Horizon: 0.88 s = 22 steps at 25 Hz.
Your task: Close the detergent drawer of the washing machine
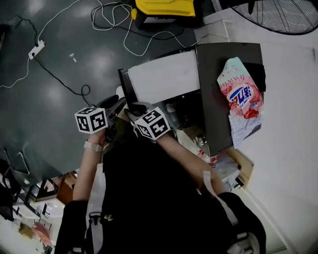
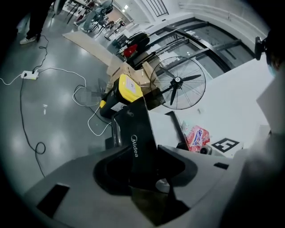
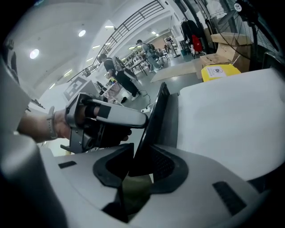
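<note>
The washing machine's white top (image 1: 164, 75) has a black front panel (image 1: 125, 84) along its left edge. That panel, printed "Midea" (image 2: 134, 147), stands between the jaws of both grippers. My left gripper (image 1: 117, 106) (image 2: 143, 174) has it filling the gap, with both pads against it. My right gripper (image 1: 132, 112) (image 3: 140, 165) straddles its thin edge (image 3: 153, 120), and the pads look pressed to it. The left gripper's body (image 3: 107, 116) shows beside the panel in the right gripper view. I cannot pick out the detergent drawer from the rest of the panel.
A pink detergent bag (image 1: 240, 92) (image 2: 197, 137) lies on a dark cabinet (image 1: 218, 124) right of the machine. A fan (image 1: 284, 15) (image 2: 178, 83) and a yellow box (image 1: 165, 7) (image 2: 127, 87) stand behind. Cables (image 1: 54, 75) and a power strip (image 1: 37, 48) lie on the grey floor.
</note>
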### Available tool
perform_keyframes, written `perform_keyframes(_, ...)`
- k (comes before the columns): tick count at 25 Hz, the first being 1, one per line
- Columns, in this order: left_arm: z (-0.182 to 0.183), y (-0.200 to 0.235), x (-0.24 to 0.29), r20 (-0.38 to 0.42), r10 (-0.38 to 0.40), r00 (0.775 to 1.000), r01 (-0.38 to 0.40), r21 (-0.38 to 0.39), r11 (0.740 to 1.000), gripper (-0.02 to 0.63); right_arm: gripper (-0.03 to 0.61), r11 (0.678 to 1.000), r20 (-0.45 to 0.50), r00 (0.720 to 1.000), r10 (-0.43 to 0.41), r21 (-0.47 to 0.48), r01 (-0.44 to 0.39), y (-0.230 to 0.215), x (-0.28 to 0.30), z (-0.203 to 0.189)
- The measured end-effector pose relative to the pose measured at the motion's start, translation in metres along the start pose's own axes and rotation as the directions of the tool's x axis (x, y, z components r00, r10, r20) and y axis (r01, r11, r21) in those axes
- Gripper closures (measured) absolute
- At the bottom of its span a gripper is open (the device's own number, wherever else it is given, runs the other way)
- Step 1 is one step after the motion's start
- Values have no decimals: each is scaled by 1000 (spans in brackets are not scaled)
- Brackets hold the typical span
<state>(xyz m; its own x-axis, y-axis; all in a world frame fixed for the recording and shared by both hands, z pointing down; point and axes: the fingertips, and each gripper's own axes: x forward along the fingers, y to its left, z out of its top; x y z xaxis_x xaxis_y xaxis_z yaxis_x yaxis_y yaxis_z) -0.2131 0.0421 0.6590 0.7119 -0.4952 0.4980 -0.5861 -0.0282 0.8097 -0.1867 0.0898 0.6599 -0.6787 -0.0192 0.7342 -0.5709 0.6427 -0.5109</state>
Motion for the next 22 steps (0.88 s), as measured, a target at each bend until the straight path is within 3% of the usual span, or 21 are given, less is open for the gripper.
perform_keyframes(10, 4, -24, 9, -36, -108, 993, 109, 8, 994, 492, 476, 1000, 8, 1000, -9, 23, 8, 0, -8, 0)
perform_keyframes(13, 4, -31, 16, -56, -106, 993, 108, 41, 993, 493, 480, 999, 19, 1000, -15, 42, 14, -3, -14, 0)
perform_keyframes(22, 10, -40, 20, -69, -136, 988, 139, 46, 989, 517, 485, 998, 47, 999, -24, 53, 21, -6, -27, 7)
